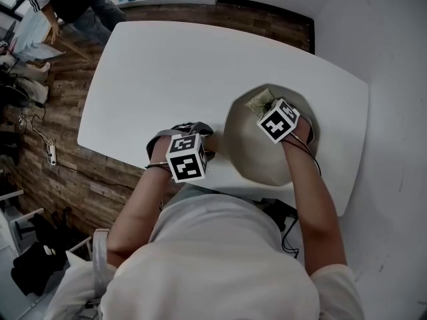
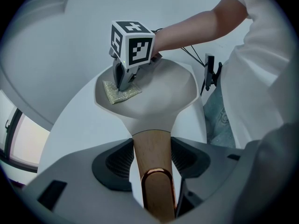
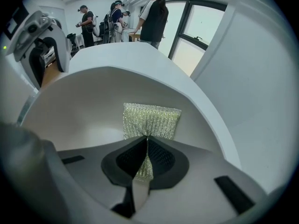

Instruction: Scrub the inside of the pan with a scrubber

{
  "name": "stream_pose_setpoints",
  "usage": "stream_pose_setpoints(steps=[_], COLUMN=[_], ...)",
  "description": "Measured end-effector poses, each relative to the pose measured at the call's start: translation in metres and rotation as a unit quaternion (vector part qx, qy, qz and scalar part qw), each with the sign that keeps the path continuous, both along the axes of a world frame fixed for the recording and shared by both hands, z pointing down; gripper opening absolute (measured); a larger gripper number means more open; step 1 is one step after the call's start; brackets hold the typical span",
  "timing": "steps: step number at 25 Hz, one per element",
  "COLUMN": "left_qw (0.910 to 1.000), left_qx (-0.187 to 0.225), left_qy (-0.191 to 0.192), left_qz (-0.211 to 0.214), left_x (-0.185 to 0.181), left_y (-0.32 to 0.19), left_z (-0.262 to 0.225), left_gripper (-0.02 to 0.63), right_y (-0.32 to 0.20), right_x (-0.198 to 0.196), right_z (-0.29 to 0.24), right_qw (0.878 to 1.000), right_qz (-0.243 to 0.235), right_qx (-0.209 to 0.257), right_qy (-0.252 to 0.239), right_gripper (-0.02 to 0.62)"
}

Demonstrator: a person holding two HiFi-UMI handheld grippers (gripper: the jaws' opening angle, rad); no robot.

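Observation:
A cream-white pan (image 1: 257, 159) sits on the white table (image 1: 167, 72) at its near right. Its wooden handle (image 2: 152, 155) with a copper end runs between the pads of my left gripper (image 2: 152, 158), which is shut on it. In the head view that left gripper (image 1: 202, 144) is just left of the pan. My right gripper (image 3: 146, 143) is shut on a yellow-green mesh scrubber (image 3: 152, 119), whose free part lies flat on the pan's inner wall (image 3: 79, 111). From the left gripper view, the scrubber (image 2: 120, 92) rests at the pan's far left under the right gripper (image 2: 124, 80).
The table's near edge (image 1: 113, 157) runs close to my body, with wood floor (image 1: 60, 145) beyond on the left. Several people (image 3: 154, 13) stand far behind the table by a window. A black cable (image 2: 210, 73) hangs off my right arm.

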State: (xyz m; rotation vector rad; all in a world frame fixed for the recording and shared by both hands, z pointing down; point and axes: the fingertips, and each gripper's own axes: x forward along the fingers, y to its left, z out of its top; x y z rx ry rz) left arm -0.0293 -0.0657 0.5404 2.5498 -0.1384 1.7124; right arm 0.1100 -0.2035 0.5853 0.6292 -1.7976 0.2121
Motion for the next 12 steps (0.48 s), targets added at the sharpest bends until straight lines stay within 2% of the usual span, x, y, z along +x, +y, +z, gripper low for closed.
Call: stream_pose_setpoints(steps=[7,12], left_qw=[1.0,1.0], left_qx=[0.0,0.001], left_qy=[0.0,-0.001], left_qz=[0.003,0.005], left_x=[-0.001,0.0], left_y=[-0.001,-0.001], left_z=[-0.001,0.001], left_gripper=[0.252,0.252], right_y=[0.012,0.028], right_x=[-0.025,-0.043], right_z=[0.002,0.006], right_qw=[0.997,0.993], right_qz=[-0.017,-0.045], right_qx=[-0.042,-0.071], right_qy=[-0.06,-0.086], right_gripper=[0.023,0.023])
